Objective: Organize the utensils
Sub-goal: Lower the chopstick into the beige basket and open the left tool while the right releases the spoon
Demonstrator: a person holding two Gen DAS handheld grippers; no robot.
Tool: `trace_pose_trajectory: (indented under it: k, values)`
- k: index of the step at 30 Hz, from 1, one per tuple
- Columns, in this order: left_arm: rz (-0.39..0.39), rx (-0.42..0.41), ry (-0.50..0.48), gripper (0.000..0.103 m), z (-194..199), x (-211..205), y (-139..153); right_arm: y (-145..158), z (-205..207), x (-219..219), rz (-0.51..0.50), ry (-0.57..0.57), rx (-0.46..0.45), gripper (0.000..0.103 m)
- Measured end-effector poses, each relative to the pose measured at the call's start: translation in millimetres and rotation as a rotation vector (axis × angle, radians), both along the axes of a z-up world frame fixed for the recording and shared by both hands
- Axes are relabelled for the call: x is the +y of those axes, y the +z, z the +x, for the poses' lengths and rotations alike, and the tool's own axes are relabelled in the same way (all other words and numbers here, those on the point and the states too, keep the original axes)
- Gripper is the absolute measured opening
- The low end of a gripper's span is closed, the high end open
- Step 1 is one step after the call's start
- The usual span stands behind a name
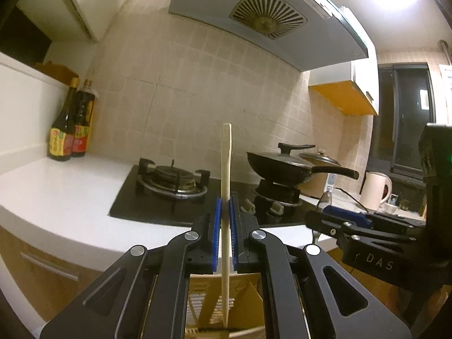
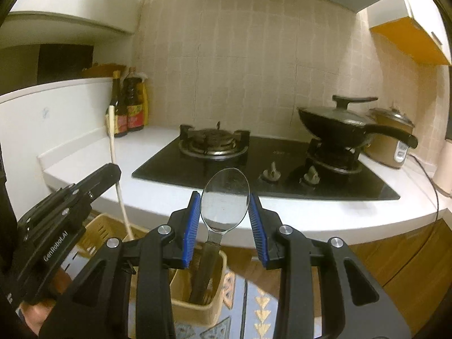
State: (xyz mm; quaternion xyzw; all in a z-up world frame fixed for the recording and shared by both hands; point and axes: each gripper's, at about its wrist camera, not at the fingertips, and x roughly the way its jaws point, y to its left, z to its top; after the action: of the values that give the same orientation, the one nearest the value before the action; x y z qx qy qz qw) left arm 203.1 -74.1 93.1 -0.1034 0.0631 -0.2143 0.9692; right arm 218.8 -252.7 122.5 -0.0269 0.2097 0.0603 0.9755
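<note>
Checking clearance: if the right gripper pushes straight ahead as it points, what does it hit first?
Probably the white counter edge, then the black cooktop behind it. The right gripper holds a spoon whose bowl leads. Depth is unclear.

My right gripper [image 2: 225, 214] holds a shiny metal spoon [image 2: 225, 197] by its bowl, with a blue pad [image 2: 192, 226] on each side. The spoon's handle points down into a tan plastic basket [image 2: 195, 305] below. On my left, my left gripper [image 2: 104, 175] holds a pale chopstick [image 2: 117, 169] that stands up tall. Past them is a white counter [image 2: 158, 195] with a black gas stove [image 2: 265, 166]. A black pan [image 2: 339, 127] with a lid sits on the right burner. Two dark sauce bottles [image 2: 127, 107] stand in the corner.
</note>
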Motion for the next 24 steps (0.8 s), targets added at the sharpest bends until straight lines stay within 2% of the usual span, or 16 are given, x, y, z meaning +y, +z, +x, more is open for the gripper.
trace_pose_trajectory:
  k: [1, 4, 6, 14, 17, 21, 24]
  values:
    - [0.0, 0.006, -0.004, 0.006, -1.7, 1.2, 0.2, -0.4, -1.1, -0.8, 0.01, 0.01, 0.026, 0.033]
    - [-0.01, 0.026, -0.028, 0.019, -10.8, 8.2, 4.2, 1.5, -7.9, -6.0, 0.044, 0.016, 0.055, 0.052]
    - [-0.013, 0.026, -0.036, 0.022, -18.9, 12.9, 8.7, 5.1, -15.7, -10.5, 0.061, 0.006, 0.064, 0.052]
    - [0.057, 0.006, -0.067, 0.023, -69.6, 26.0, 37.3, 29.3, -57.0, -12.8, 0.103, 0.014, 0.106, 0.051]
    - [0.089, 0.002, -0.068, 0.03, -89.5, 32.4, 46.2, 37.0, -73.0, -9.6, 0.109, 0.035, 0.127, 0.051]
    - [0.145, 0.021, -0.055, 0.032, -113.7, 40.7, 46.6, 36.3, -93.2, -2.4, 0.089, 0.049, 0.196, 0.051]
    - [0.161, 0.069, -0.063, 0.035, -124.6, 50.9, 36.2, 23.8, -102.2, 3.2, 0.075, 0.069, 0.271, 0.051]
